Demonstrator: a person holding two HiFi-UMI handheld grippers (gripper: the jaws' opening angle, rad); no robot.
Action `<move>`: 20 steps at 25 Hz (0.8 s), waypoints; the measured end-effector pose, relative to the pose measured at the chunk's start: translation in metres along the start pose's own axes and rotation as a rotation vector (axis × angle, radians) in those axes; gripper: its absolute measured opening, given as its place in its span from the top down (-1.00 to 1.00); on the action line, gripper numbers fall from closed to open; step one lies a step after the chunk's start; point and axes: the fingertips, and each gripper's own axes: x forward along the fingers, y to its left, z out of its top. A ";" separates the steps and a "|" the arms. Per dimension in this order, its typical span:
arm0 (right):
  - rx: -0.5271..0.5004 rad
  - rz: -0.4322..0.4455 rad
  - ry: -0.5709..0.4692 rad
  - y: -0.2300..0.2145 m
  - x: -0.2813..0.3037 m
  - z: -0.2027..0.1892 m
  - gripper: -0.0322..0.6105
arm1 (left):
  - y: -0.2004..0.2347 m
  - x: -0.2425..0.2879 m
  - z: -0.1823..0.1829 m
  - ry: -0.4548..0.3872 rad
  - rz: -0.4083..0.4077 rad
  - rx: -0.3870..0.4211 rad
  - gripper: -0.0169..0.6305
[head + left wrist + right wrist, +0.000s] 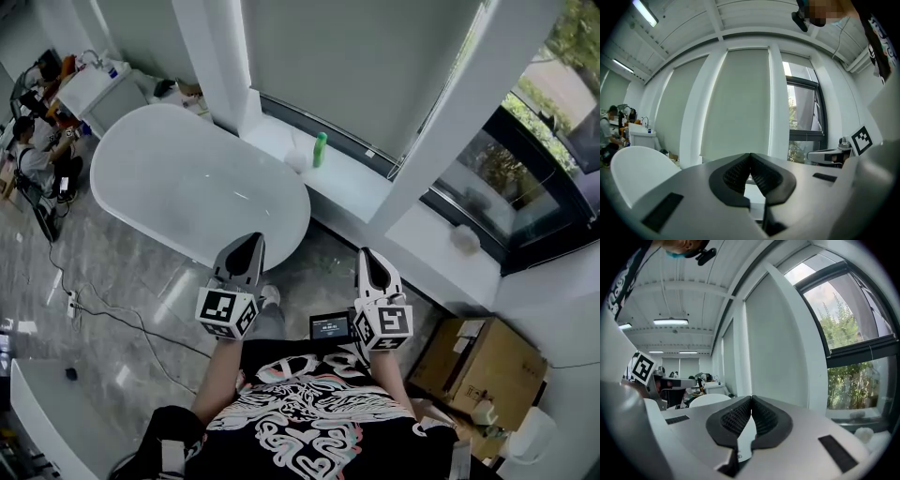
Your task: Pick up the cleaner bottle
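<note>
A green cleaner bottle (320, 149) stands upright on the white window ledge (347, 183) behind the bathtub, seen only in the head view. My left gripper (253, 240) is held level in front of my body, well short of the ledge, its jaws shut with nothing between them. My right gripper (367, 253) sits beside it, also shut and empty. In the left gripper view the left gripper (750, 154) has its tips touching, facing the blinds and window. The right gripper (751, 398) points at the wall and window, tips together. The bottle is hidden in both gripper views.
A white oval bathtub (141, 178) fills the floor to the left of the ledge. A cardboard box (483, 366) stands at the lower right. A cable (112, 314) trails over the grey floor at left. People sit by a counter (89, 89) at the far left.
</note>
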 end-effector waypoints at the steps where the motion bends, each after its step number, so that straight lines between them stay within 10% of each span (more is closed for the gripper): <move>1: -0.008 -0.001 0.009 -0.002 0.004 -0.002 0.81 | 0.001 0.004 0.000 -0.003 0.000 0.000 0.90; 20: -0.072 -0.064 0.056 -0.013 0.180 0.017 0.81 | 0.117 0.152 0.029 -0.023 -0.068 0.055 0.90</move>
